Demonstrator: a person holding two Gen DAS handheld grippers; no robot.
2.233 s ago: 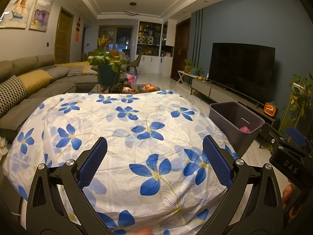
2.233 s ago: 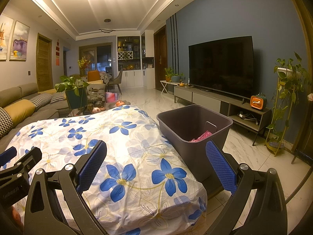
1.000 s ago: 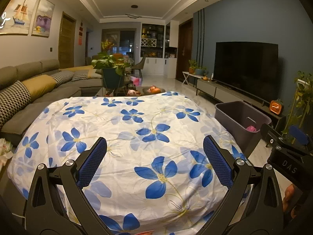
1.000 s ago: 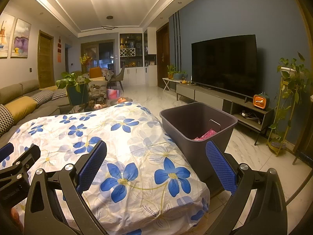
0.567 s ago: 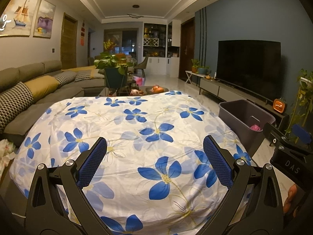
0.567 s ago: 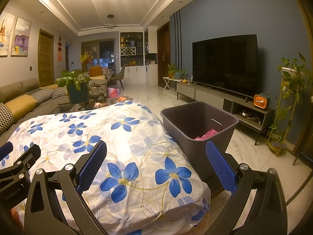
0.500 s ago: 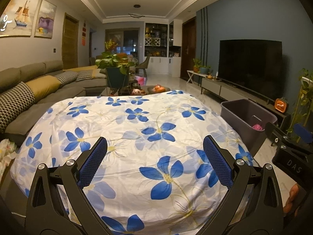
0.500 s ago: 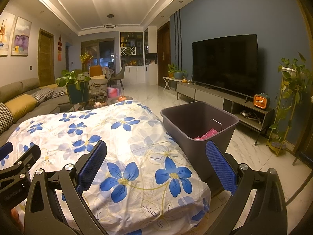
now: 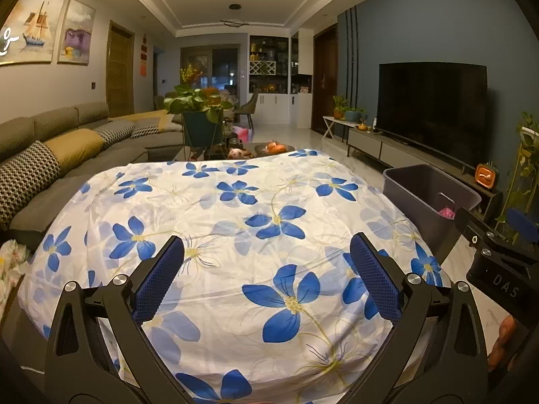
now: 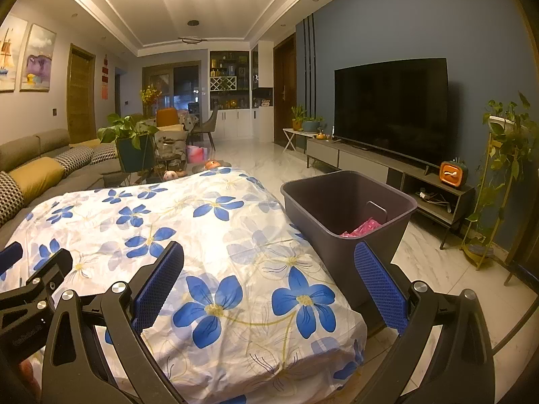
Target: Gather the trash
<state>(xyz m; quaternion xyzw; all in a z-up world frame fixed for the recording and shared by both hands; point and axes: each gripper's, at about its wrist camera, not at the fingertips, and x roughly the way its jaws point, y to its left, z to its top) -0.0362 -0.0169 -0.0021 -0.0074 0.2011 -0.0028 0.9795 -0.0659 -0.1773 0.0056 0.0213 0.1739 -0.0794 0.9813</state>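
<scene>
Right now both grippers hang above a bench covered with a white cloth with big blue flowers (image 9: 269, 208). The left gripper (image 9: 266, 279) is spread wide, with its two blue bumpy pads far apart, and it holds nothing. The right gripper (image 10: 269, 282) is spread wide too, and nothing sits between its pads. In the left view the right gripper (image 9: 498, 252) shows at the right edge, and in the right view the left gripper (image 10: 27, 289) shows at the left edge.

A dark grey plastic bin (image 10: 347, 222) stands on the shiny white floor (image 10: 438, 269), just beside the right side of the bench and touching the cloth. Inside the bin lies a crumpled pink piece of trash (image 10: 362, 227), down near the far wall of the bin. From the left view you can see only a small bit of the pink trash (image 9: 446, 212) in the bin (image 9: 424, 195).

On the floor at the left end of the bench, by the grey sofa (image 9: 50, 168), lies a crumpled white wad with a light pattern (image 9: 10, 262). I cannot tell what it is.

A big black television (image 10: 390, 107) stands on a low grey cabinet (image 10: 370, 165) along the blue wall. A small orange box-shaped thing (image 10: 453, 173) sits on the cabinet. A green leafy plant in a dark pot (image 9: 198, 114) stands past the far end of the bench.
</scene>
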